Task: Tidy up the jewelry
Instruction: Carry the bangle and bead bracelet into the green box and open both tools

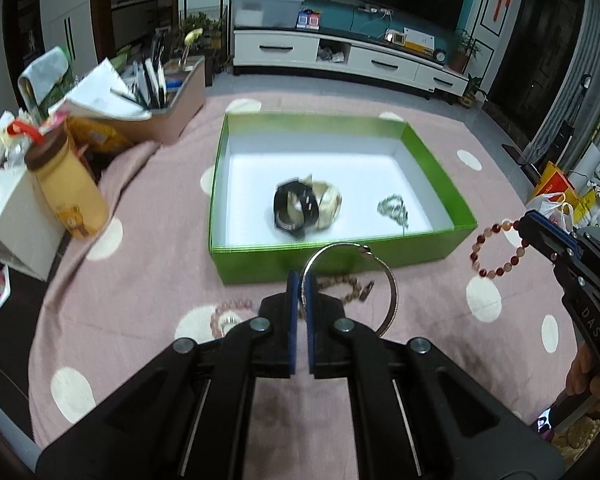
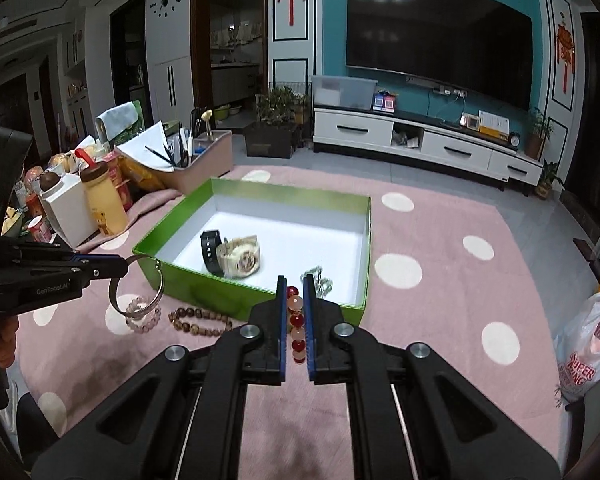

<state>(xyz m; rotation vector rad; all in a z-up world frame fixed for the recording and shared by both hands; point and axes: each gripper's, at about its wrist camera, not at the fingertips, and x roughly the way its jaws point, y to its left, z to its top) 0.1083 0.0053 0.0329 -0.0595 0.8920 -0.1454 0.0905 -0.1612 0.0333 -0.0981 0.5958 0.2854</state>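
two pieces are held in the air at once, just short of the green box [image 1: 340, 258]. the left gripper [image 1: 299, 280] is clamped on a silver bangle [image 1: 392, 280], which hangs near the box's front wall. the right gripper [image 2: 293, 280] is pinched on a red bead bracelet [image 2: 296, 320], carried off the box's right front corner. inside the box are already laid a black watch [image 1: 290, 206], a cream watch [image 1: 328, 200] touching it, and a greenish chain [image 1: 394, 208] near the right wall. on the pink cloth [image 1: 140, 280] in front of the box a brown bead string [image 2: 200, 318] and a pink bead bracelet [image 2: 142, 312] are left.

the carrying step is judged to be in hand. next, each gripper needs to be brought over the rim and above bare floor in the box, then opened; the two pieces on the cloth remain to be fetched.
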